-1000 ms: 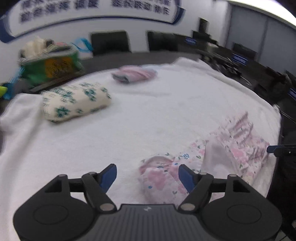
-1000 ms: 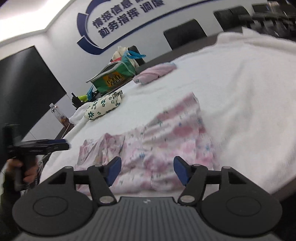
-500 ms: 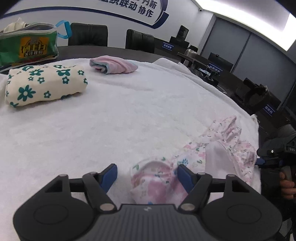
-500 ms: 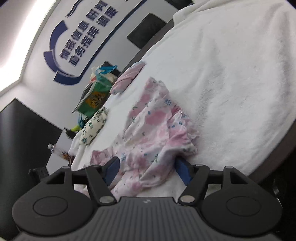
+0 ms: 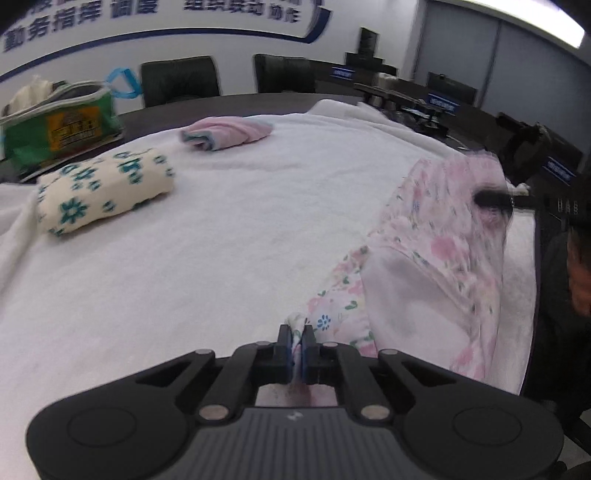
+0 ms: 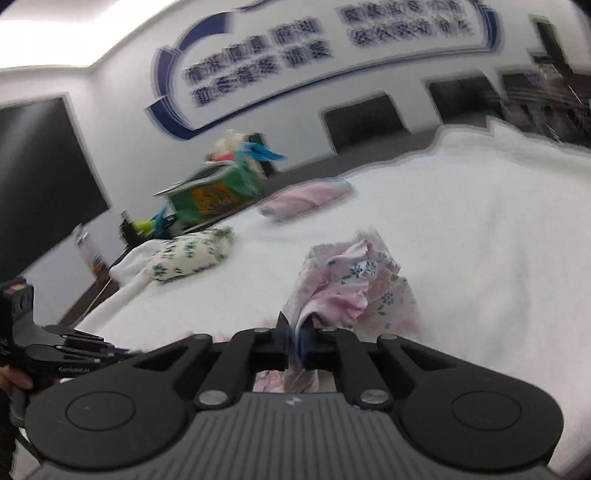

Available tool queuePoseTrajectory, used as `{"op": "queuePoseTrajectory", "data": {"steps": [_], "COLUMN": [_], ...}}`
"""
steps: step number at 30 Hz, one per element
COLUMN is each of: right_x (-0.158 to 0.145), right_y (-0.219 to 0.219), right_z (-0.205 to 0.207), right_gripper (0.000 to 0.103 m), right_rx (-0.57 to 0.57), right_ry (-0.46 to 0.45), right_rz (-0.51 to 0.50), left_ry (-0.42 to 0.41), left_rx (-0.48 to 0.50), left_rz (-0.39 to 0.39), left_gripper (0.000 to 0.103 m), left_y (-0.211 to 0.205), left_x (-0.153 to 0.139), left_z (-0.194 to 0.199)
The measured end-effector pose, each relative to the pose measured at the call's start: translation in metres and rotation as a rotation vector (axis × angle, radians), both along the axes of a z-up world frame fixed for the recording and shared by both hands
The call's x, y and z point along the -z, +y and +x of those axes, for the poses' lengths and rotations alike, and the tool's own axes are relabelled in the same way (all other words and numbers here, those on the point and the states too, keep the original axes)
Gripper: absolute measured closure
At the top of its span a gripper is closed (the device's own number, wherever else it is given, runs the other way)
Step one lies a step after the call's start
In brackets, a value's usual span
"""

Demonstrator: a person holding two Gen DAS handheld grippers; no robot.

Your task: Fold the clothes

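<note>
Left wrist: two folded bundles (image 5: pixel 103 192), one floral garment (image 5: pixel 436 266).

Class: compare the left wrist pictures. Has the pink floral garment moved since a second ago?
Yes. The garment lay flat on the white cloth; now its far end is lifted clear of the cloth, with both grippers just closed on it.

the big blue characters on the wall sign (image 5: pixel 155 11) at the top of the left wrist view were blurred; only "勤务指挥 调度" at the upper left was more or less readable. in the right wrist view the same sign (image 6: pixel 325 40) was too smeared to read. the green bag (image 5: pixel 61 127) at the left carried an orange and yellow label, its print unreadable. the left gripper (image 6: pixel 70 363), at the lower left of the right wrist view, bore small white letters that looked like "genrobot.ai".
</note>
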State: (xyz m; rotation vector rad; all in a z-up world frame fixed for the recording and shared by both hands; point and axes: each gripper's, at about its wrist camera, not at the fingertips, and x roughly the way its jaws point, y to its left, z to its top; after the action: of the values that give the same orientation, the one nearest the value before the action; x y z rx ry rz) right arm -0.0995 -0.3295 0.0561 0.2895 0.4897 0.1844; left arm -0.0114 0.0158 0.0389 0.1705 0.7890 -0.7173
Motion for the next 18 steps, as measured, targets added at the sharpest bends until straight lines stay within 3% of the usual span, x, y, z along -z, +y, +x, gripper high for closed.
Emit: {"op": "queuePoseTrajectory", "data": {"steps": [7,10,13,16,18], "right_x": [-0.052,-0.068,-0.06,-0.029,-0.004], "right_y": [0.094,0.121,0.106,0.081,0.064], "right_z": [0.075,0.094,0.133,0.186,0.221], "right_gripper": [0.099,0.099,0.099,0.098,0.085], "right_rx": [-0.419,-0.546,-0.504,-0.445,-0.404], "right_ry": [-0.091,-0.123,-0.026,0.113,0.207], "right_rz": [-0.207,-0.287,-0.31,-0.272,-0.236], "left_ry": [0.003,-0.007,-0.006,0.009,-0.009], "left_rx": [-0.227,-0.331,-0.414,-0.457,-0.48], "left_rz": [-0.122,-0.182,-0.233,-0.239,-0.222], "left_gripper": [0.1,0.1,0.1,0.098,0.091], "left_y": [0.044,0.047,0.038,0.025,0.02], "left_x": [-0.004,-0.008,-0.004,0.007,0.011], "left_z": [-0.052,-0.067,-0.069,-0.061,-0.058]}}
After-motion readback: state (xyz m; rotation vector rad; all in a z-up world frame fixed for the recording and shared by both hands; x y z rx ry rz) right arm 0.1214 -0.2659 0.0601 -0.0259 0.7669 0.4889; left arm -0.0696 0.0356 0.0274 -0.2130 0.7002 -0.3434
